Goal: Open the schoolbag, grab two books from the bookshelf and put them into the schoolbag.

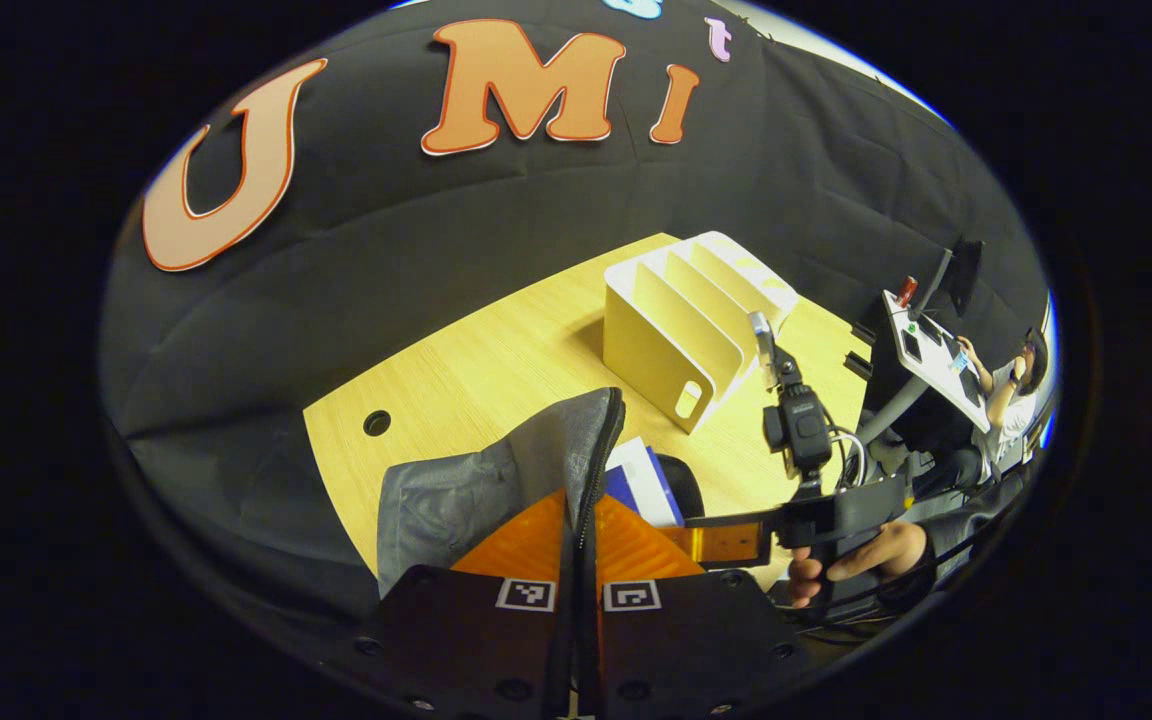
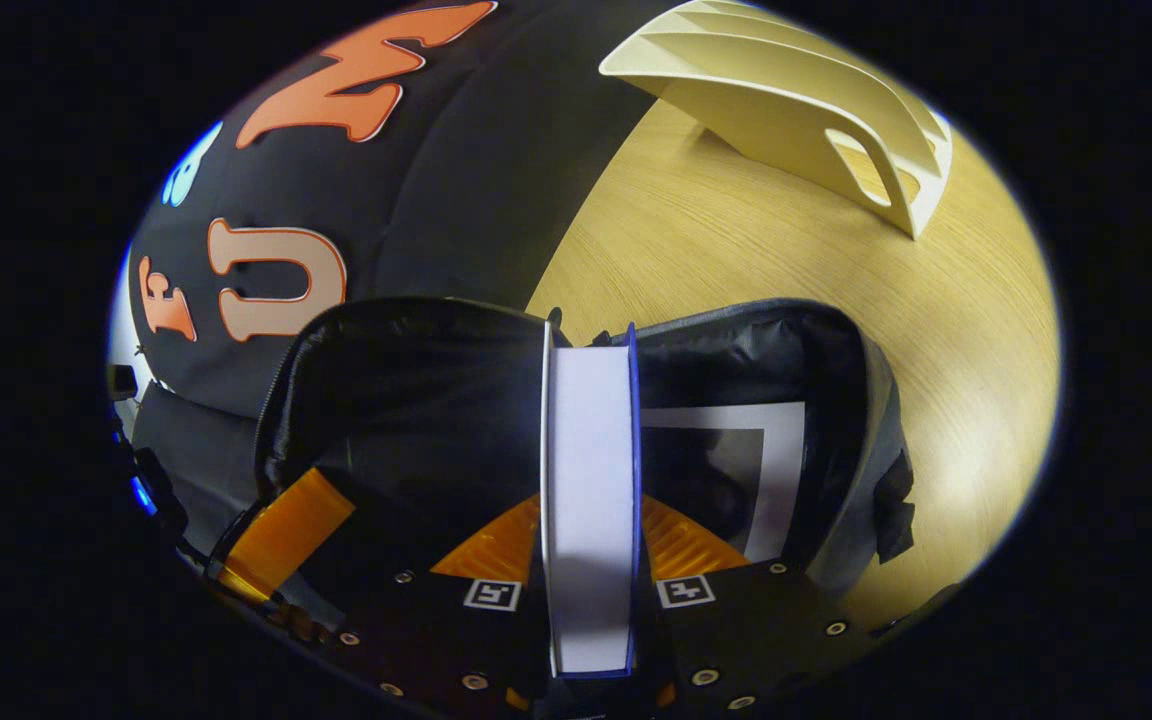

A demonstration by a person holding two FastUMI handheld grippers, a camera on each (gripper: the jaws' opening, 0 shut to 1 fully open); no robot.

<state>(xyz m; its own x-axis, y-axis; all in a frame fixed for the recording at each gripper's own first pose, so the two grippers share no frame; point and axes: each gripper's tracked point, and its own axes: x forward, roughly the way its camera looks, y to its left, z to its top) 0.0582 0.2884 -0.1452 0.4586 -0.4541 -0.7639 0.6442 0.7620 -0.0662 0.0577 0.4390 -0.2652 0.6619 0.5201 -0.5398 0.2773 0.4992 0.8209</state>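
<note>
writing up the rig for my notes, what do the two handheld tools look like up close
Each tool has a black plate body with small round screws and two square black-and-white markers by the fingers, as on the left tool and the right tool. In the left gripper view, the right tool also shows a small black camera block on top, looped cables behind it, and a hand with a dark sleeve.

Inventory, by count.

- Light wood-grain bench [image 2: 736, 260]: one, with one round cable hole [image 1: 376, 422] near its left edge.
- Cream plastic bookshelf with upright dividers [image 1: 681, 320]: one, toward the far edge of the bench; four slots countable, all vacant.
- Grey fabric schoolbag with black lining and zip [image 1: 496, 480]: one, unzipped.
- Books: two. One blue-covered book with white page edges [image 2: 588, 480]; one white-bordered dark-covered book [image 2: 736, 470] inside the schoolbag.
- Claws: two, left claw [image 1: 576, 560] and right claw [image 2: 588, 600].
</note>
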